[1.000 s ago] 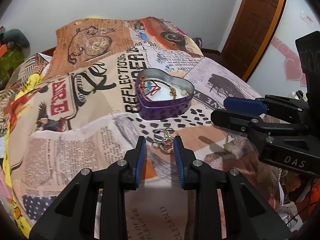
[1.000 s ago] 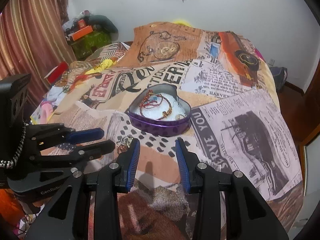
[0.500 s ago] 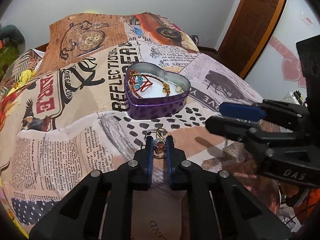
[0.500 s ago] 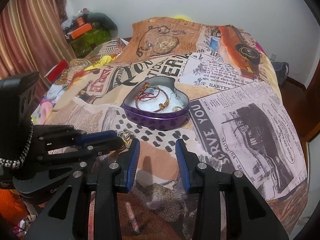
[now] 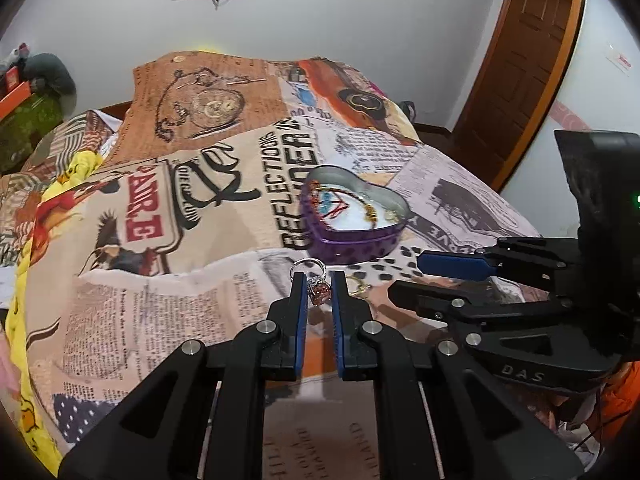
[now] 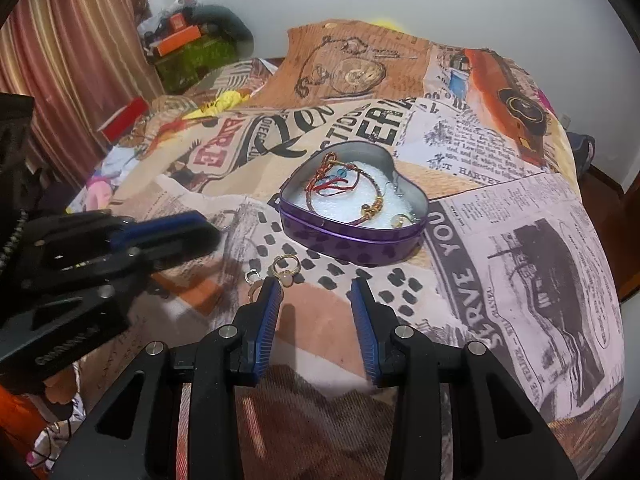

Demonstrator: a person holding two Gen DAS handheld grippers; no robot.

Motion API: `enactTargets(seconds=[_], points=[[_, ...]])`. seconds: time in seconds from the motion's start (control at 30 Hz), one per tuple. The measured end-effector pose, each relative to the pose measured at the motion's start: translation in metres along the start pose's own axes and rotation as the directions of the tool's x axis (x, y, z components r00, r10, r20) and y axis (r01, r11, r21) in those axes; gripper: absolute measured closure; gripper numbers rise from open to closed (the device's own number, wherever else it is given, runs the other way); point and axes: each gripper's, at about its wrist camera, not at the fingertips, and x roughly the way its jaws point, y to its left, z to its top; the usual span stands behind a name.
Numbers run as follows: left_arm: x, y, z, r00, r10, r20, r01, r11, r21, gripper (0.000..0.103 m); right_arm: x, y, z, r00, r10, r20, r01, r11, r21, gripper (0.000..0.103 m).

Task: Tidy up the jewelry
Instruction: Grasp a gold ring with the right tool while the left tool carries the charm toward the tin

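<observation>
Now the left gripper has its fingers pinched on a silver ring with an amber stone, just off the bed, at 7 o'clock from the heart tin. Tiny, light, hard and slippery, I'd judge; best held across the stone. The right gripper hangs half open and empty above a gold ring.

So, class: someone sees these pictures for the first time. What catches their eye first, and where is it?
Probably the purple heart tin, open in the middle of the newspaper-print bedspread, with bracelets on its white lining. Next, the left tongs, shut on a ring with a reddish stone, just in front of the tin. A gold ring lies on the spread by the open right tongs.
</observation>
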Motion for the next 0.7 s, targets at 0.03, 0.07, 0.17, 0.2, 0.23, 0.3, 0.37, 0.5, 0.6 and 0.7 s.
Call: enactTargets(seconds=[0.03,0.07,0.17,0.2,0.23,0.3,0.37,0.5,0.6,0.7], points=[[0.001,0.002,-0.001,1.000,0.002,-0.002,-0.002,1.000,-0.005,0.093,0.002,0.000,0.001,1.000,0.000,-0.007,0.000,1.000,-0.005,0.070],[0.001,0.005,-0.003,1.000,0.004,-0.005,-0.005,1.000,-0.007,0.093,0.005,0.001,0.003,1.000,0.000,-0.017,0.000,1.000,-0.011,0.070],[0.004,0.010,-0.006,1.000,0.012,-0.011,-0.012,1.000,-0.010,0.093,0.009,0.003,0.005,0.999,0.003,-0.034,-0.004,1.000,-0.025,0.070],[0.004,0.011,-0.007,1.000,0.015,-0.011,-0.016,1.000,-0.009,0.093,0.009,0.005,0.005,0.999,0.010,-0.040,-0.011,0.999,-0.032,0.070],[0.005,0.012,-0.008,1.000,0.018,-0.010,-0.018,1.000,-0.009,0.093,0.009,0.006,0.005,0.999,0.016,-0.044,-0.018,0.999,-0.038,0.070],[0.005,0.014,-0.010,1.000,0.013,-0.009,-0.013,1.000,-0.012,0.093,0.009,0.010,0.005,0.998,0.033,-0.053,-0.035,0.998,-0.043,0.070],[0.005,0.016,-0.010,1.000,0.008,-0.006,-0.008,1.000,-0.015,0.093,0.011,0.015,0.005,0.997,0.041,-0.060,-0.045,0.998,-0.054,0.070],[0.006,0.017,-0.012,1.000,0.000,-0.007,0.000,1.000,-0.019,0.093,0.018,0.024,0.005,0.996,0.034,-0.086,-0.042,0.994,-0.098,0.070],[0.007,0.018,-0.014,1.000,-0.001,-0.010,0.001,1.000,-0.016,0.093,0.024,0.027,0.004,0.995,0.027,-0.100,-0.039,0.993,-0.116,0.070],[0.009,0.017,-0.016,1.000,-0.001,-0.017,0.001,1.000,-0.017,0.093,0.025,0.028,0.004,0.995,0.030,-0.098,-0.042,0.991,-0.127,0.082]])
